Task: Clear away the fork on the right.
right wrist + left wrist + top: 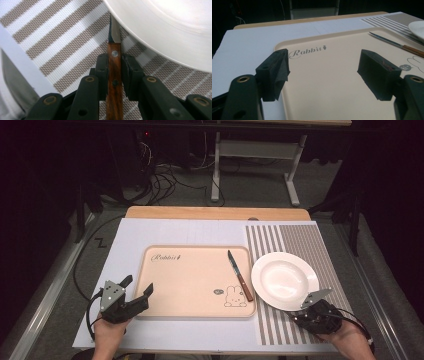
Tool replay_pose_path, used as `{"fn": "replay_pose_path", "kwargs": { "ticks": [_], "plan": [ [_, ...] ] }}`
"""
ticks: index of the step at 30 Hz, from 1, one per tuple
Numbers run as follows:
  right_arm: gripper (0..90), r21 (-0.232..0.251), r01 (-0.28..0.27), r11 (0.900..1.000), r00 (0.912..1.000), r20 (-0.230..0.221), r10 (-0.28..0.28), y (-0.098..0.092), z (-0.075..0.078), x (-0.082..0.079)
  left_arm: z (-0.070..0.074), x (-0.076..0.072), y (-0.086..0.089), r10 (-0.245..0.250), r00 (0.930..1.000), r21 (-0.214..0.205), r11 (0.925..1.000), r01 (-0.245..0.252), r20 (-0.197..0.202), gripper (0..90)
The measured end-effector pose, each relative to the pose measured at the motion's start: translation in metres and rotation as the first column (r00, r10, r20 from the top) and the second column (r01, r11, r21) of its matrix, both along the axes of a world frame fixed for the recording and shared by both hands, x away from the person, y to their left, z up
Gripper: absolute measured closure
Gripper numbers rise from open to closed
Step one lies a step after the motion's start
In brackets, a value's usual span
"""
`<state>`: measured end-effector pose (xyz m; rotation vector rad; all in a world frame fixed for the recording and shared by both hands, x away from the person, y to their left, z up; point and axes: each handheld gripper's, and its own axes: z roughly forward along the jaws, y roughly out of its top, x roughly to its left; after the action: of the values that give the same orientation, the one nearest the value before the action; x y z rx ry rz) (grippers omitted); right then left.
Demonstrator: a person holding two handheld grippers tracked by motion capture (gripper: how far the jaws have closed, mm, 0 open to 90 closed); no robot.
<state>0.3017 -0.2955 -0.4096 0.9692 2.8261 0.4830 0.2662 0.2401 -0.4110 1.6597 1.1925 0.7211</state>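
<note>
A beige rabbit-print tray [190,280] lies mid-table, and a wooden-handled knife [240,275] rests on its right side, blade pointing away. My left gripper [136,286] stands open at the tray's near left corner; in the left gripper view its jaws [324,62] are spread wide with nothing between them. A white plate [284,280] sits on the striped mat [295,240]. My right gripper [306,309] is at the plate's near edge. It is shut on a second wooden-handled knife [114,72], whose blade tip reaches the plate's rim [170,27].
A white sheet [130,240] covers the table under the tray; the wooden table edge [215,213] shows at the back. Cables and a desk frame [250,160] lie on the dark floor beyond. The tray knife [397,43] and plate [418,26] appear at the left gripper view's right.
</note>
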Motion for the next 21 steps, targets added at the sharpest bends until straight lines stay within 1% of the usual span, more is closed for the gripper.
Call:
{"fn": "replay_pose_path", "kwargs": {
  "ticks": [5,7,8,12,15,21],
  "plan": [
    [78.6,0.001,-0.027,0.9996,0.9996,0.001,0.027,0.005,0.000,-0.001,0.000,0.000,0.000,0.001,1.0000,0.001,1.0000,-0.001,-0.001,25.5],
    [78.8,-0.010,-0.027,0.9996,0.9996,0.006,0.027,0.008,0.000,-0.002,0.000,0.000,0.000,0.001,1.0000,0.001,1.0000,-0.001,0.000,25.5],
    [78.8,-0.004,-0.030,0.9996,0.9996,0.003,0.030,0.008,0.000,-0.002,0.000,0.000,0.000,0.001,1.0000,0.001,1.0000,-0.001,0.000,25.5],
    [78.9,0.016,-0.020,0.9997,0.9997,0.011,0.020,0.008,-0.001,-0.002,0.000,0.000,0.001,0.004,1.0000,-0.001,1.0000,-0.004,0.000,25.5],
    [79.0,0.033,-0.019,0.9993,0.9998,0.005,0.019,0.009,-0.001,-0.003,0.000,0.000,0.001,0.004,1.0000,0.000,1.0000,-0.004,0.001,25.5],
    [79.0,0.042,-0.028,0.9987,0.9996,0.003,0.028,0.013,0.000,-0.003,0.000,0.000,0.001,0.005,1.0000,-0.003,1.0000,-0.005,0.002,25.5]
  ]
}}
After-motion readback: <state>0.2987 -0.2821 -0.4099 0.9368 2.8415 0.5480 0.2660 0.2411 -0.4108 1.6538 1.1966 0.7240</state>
